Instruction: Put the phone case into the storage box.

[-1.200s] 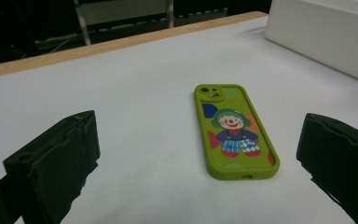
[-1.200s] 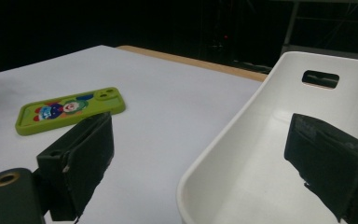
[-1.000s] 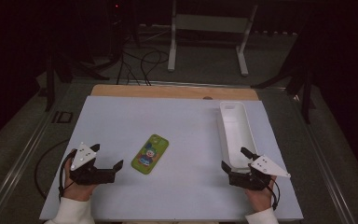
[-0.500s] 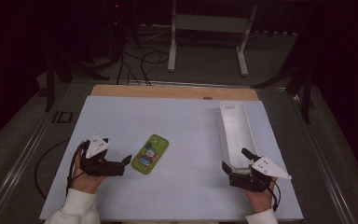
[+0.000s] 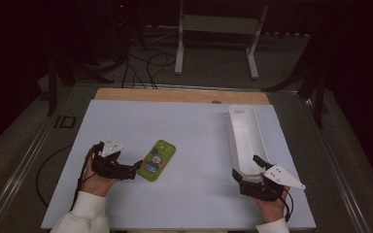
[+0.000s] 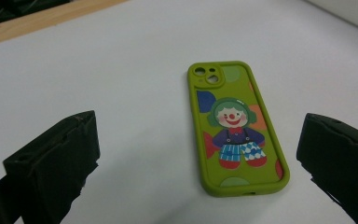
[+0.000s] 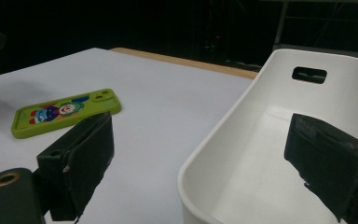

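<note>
Since the earlier frames our left gripper point(image 5: 137, 170) has travelled to the right across the table point(image 5: 194, 131), and now its tips are just beside the near end of the phone point(image 5: 159, 159); our right gripper point(image 5: 246, 171) has stayed at the near end of the tray point(image 5: 245, 137). Our left hand point(image 5: 98, 174) lies low on the table with the forearm coming in from the bottom edge, and the gripper points to the right and a little away from us. In the left gripper view its jaws stand wide open and hold nothing, and the phone point(image 6: 235, 126) lies flat between them, a little ahead, with the clown picture up and the camera holes at the far end. Our right hand point(image 5: 272, 206) rests near the table's near right corner. In the right gripper view the jaws are also wide open and empty, one outside the tray point(image 7: 279, 140) wall and one over its inside. The phone point(image 7: 65, 112) lies well apart from the tray, to its left.
</note>
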Demonstrator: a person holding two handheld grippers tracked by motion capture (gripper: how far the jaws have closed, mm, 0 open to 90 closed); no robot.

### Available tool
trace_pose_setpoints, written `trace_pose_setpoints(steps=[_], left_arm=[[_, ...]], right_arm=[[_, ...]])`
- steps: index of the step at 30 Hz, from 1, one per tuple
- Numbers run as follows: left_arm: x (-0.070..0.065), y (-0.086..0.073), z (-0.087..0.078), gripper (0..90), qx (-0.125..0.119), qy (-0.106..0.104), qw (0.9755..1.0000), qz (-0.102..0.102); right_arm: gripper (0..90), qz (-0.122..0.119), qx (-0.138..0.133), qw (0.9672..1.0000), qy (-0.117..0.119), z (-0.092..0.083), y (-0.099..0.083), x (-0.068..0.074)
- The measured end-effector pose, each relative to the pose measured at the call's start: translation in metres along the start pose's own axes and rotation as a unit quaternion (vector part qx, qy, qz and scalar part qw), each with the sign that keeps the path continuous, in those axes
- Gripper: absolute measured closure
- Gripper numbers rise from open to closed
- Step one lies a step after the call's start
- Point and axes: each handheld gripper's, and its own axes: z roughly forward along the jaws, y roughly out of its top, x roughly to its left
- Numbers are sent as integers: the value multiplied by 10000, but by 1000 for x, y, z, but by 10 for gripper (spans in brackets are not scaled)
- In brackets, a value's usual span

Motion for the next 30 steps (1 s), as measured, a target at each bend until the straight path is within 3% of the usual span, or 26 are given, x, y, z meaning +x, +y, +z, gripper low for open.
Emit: trace_pose_setpoints(steps=[16,30], left_arm=[[-10,9,23,0,320,-54,9995,57],[-15,10,39,0,557,-52,9984,-28]], right_arm=[[82,12,9,10000,16,0,-1,1],[82,13,28,10000,9,0,-1,1]])
